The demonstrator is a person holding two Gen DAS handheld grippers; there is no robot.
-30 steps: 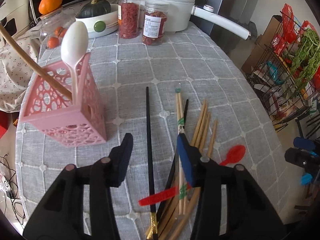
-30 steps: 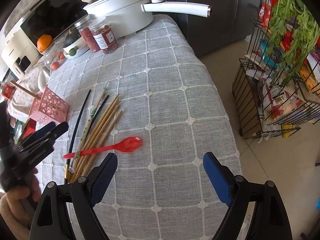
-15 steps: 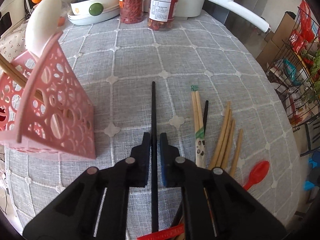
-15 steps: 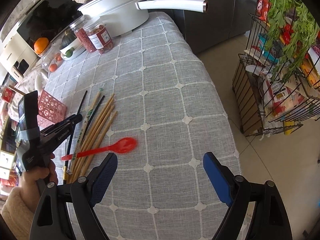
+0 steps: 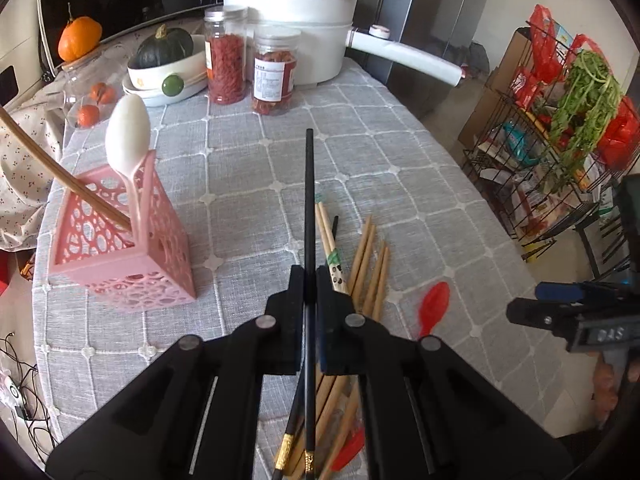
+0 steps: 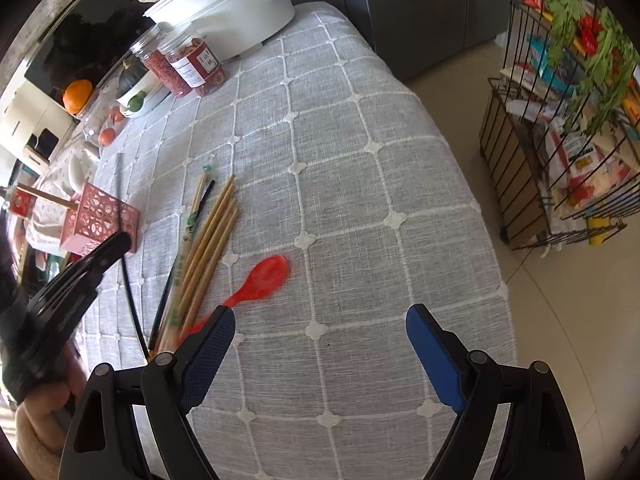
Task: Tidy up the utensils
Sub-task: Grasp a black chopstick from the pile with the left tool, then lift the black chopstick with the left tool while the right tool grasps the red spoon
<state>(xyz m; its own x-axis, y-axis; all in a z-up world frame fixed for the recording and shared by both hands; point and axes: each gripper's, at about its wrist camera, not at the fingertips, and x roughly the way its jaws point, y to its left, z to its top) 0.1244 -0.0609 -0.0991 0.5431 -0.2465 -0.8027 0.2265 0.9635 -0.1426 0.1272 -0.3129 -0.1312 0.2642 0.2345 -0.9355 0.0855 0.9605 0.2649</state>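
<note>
Daylight falls on pale floor tiles; a wire rack stands beside a dark cabinet.

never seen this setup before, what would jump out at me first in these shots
Front and centre in the left wrist view, the left gripper is shut on a long black chopstick that points away over the grey checked tablecloth. To its left stands a pink cut-out holder with a white spoon in it. A red spoon lies beside a fan of wooden chopsticks, just beyond the open right gripper.
</note>
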